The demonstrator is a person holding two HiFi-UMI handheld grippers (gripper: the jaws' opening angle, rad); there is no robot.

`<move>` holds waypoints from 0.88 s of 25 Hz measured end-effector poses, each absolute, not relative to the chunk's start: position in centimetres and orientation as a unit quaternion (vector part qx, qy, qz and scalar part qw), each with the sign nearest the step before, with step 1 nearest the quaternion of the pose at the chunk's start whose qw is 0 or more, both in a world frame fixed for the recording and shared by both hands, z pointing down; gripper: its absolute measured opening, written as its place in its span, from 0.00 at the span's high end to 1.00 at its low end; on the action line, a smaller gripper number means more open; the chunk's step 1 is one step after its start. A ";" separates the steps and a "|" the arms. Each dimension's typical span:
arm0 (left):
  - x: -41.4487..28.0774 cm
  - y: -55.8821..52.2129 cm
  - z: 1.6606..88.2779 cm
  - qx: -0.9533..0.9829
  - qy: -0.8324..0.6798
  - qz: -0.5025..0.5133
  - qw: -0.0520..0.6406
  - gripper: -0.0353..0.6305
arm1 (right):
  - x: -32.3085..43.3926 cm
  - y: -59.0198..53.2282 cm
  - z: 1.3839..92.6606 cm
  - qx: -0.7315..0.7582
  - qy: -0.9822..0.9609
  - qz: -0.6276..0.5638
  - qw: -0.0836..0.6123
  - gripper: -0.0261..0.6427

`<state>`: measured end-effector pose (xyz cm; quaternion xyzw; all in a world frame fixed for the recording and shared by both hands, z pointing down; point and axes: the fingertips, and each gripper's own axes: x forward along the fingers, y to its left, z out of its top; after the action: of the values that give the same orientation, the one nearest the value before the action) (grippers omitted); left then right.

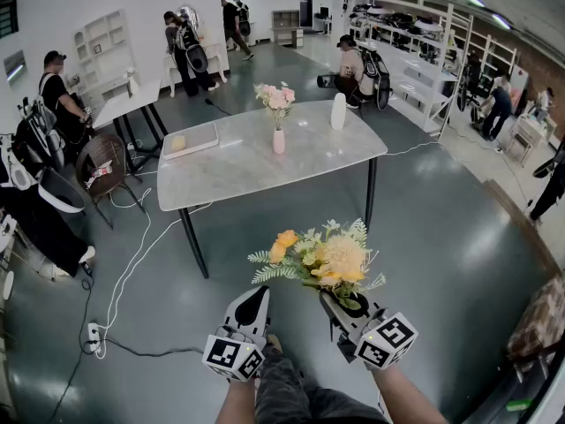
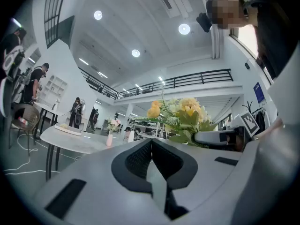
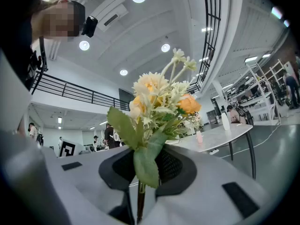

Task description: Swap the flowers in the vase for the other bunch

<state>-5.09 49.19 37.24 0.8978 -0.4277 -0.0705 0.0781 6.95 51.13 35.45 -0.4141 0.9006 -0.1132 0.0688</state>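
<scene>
The head view looks down from high up over the left hand-held gripper (image 1: 256,294) and right hand-held gripper (image 1: 342,306). Each gripper view sits low behind its jaws, looking level. All three see the far table (image 1: 247,162) and yellow flower bunch (image 1: 322,259).

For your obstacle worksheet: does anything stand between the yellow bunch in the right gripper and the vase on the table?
Yes: the pink flowers fill the vase, so its mouth is taken. Between the yellow bunch, held in the right gripper, and the table lies only open floor.

White-shelled left gripper (image 1: 261,293), black ribbed fingers (image 2: 137,161), marker cube (image 1: 234,358)
</scene>
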 end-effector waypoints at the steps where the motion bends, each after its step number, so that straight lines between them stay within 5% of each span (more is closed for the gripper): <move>1: -5.0 49.1 37.4 0.899 -0.426 -0.068 0.077 0.92 | 7.0 51.0 35.6 -0.416 0.900 -0.114 0.070 0.82; 22: -5.8 29.3 38.6 0.915 -0.386 -0.055 0.101 0.92 | 6.5 31.9 37.0 -0.454 0.874 -0.146 0.095 0.82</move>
<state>-5.82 29.31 38.64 0.9154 -0.3857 -0.0552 0.1009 6.51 31.93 37.00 -0.4539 0.8738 -0.1463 0.0953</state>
